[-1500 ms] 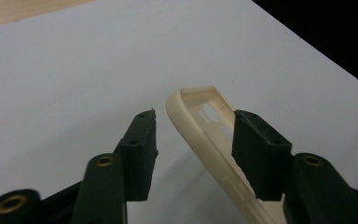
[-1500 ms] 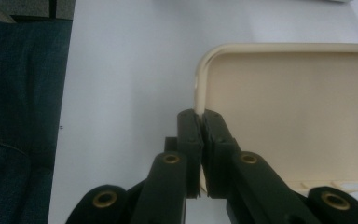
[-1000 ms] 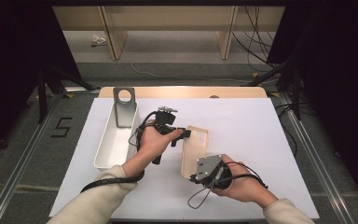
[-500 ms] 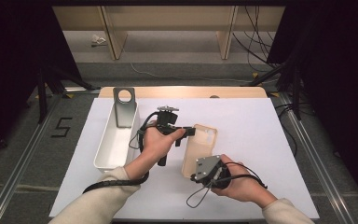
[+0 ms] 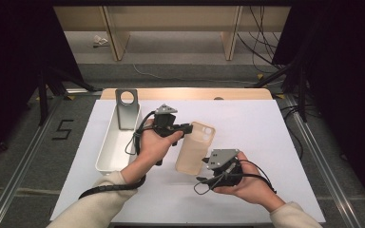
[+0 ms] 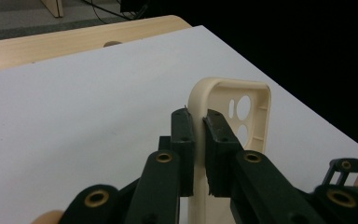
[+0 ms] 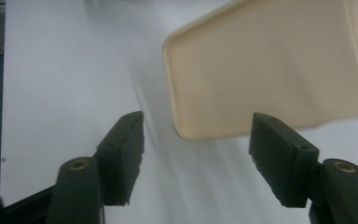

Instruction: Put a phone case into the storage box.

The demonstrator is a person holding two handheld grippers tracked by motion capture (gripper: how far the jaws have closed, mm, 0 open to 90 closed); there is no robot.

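On the white table point(image 5: 275, 142), one beige phone case point(image 5: 196, 147) clamped by left tool point(image 5: 186, 128), right tool point(image 5: 215, 167) just opening, empty.

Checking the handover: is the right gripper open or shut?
Open: the right gripper has just opened, its pads clear of the phone case.

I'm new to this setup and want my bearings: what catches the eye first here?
A cream phone case in the middle of the white table, its long edge pinched by the left gripper. The right gripper, whose jaws have just been opening, sits at the case's near end with its pads off it. A long white tray with a grey metal bracket lies at the table's left.
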